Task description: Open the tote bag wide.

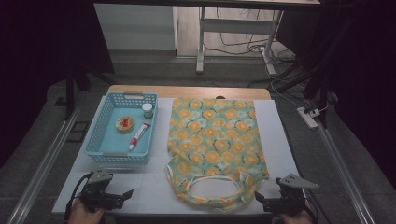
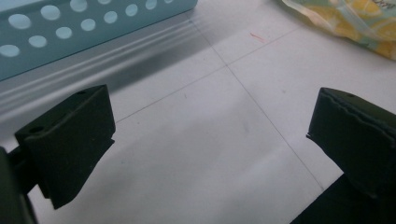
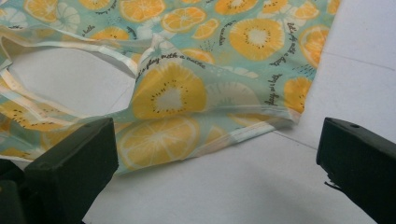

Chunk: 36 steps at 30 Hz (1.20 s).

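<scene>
Orange-print bag (image 1: 215, 144) flat on white desk (image 1: 154, 186), handles toward near edge, just right of blue basket (image 1: 108, 156). Right hand-held gripper (image 1: 259, 199) beside bag's near right corner, jaws wide, nothing held. Left hand-held gripper (image 1: 127, 192) well apart, below basket, likewise agape and empty.

One camera hangs above the worktop's (image 1: 285, 140) near edge, looking forward and down. Two more ride low on the grippers, close up; both catch the fruit-print bag (image 3: 196, 93).

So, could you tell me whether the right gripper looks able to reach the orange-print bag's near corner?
Probably yes: the right gripper is open, the bag lies flat just ahead, nothing between.
</scene>
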Each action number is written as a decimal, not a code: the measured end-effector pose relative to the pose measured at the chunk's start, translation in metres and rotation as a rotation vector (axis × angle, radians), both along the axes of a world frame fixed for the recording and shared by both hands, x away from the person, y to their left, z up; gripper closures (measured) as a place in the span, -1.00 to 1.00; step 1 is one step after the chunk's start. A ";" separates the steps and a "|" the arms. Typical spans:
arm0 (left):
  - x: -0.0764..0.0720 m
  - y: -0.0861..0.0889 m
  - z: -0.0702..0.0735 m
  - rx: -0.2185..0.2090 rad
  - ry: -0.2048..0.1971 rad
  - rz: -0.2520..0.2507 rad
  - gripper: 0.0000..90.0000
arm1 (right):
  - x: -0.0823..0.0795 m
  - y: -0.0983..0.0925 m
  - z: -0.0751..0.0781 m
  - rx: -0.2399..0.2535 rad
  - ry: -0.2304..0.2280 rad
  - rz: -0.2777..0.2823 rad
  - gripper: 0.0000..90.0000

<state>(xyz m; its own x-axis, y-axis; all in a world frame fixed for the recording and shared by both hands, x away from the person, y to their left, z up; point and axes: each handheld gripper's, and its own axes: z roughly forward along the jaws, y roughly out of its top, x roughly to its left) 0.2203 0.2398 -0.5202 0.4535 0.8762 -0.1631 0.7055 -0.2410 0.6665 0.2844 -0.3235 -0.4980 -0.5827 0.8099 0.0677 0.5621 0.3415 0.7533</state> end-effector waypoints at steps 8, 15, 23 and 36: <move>0.000 0.001 0.000 -0.006 0.004 0.002 -0.99 | 0.001 0.002 -0.001 -0.010 0.010 0.019 -1.00; 0.001 0.000 -0.001 -0.003 0.010 -0.005 -0.98 | 0.000 0.001 0.000 0.002 0.002 0.021 -1.00; 0.002 -0.001 -0.002 0.003 0.021 -0.017 -0.98 | -0.001 0.003 0.002 0.005 0.006 0.052 -1.00; 0.002 -0.001 -0.002 -0.003 0.021 -0.022 -0.98 | 0.001 0.020 0.007 -0.018 -0.016 0.130 -1.00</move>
<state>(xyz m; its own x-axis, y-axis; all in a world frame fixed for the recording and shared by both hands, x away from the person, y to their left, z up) 0.2226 0.2390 -0.5219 0.4694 0.8653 -0.1759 0.7139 -0.2547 0.6522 0.2857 -0.3032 -0.4906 -0.6835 0.7286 0.0435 0.5001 0.4241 0.7550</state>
